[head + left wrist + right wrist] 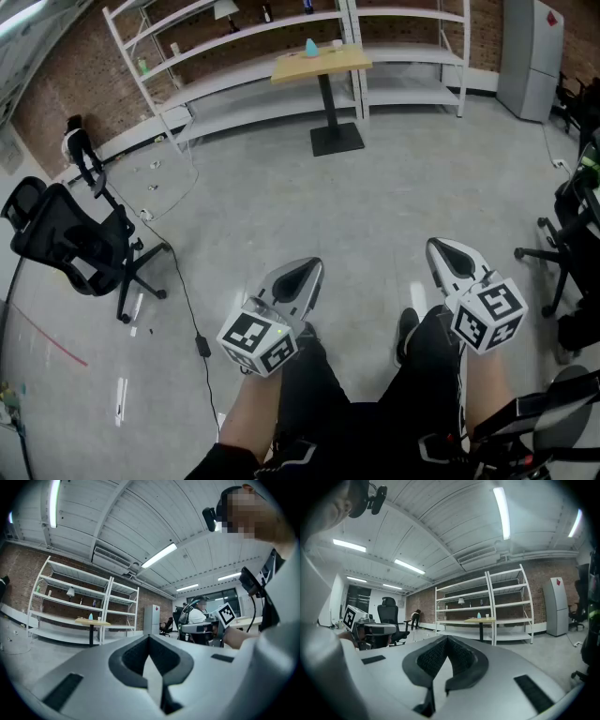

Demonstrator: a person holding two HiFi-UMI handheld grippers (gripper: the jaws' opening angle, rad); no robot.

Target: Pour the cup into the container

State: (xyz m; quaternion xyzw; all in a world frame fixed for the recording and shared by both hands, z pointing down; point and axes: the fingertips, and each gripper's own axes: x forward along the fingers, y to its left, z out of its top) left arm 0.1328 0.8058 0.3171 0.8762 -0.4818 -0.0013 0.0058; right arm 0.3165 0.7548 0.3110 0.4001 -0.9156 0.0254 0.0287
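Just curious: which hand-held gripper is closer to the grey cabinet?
Right. The right hand-held gripper is far from the cabinet but on its side; the left hand-held gripper lies farther.

No readable text or numbers; only black-and-white square markers on the left cube (258,342) and right cube (487,317).

Bright, even light from ceiling strip lamps (502,513); fisheye warp, dark corners in gripper views.

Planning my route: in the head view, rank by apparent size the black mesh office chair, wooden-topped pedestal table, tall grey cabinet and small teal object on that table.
1. Black mesh office chair, nearest the camera.
2. Wooden-topped pedestal table and tall grey cabinet, too alike to split; the cabinet is cropped.
3. Small teal object.
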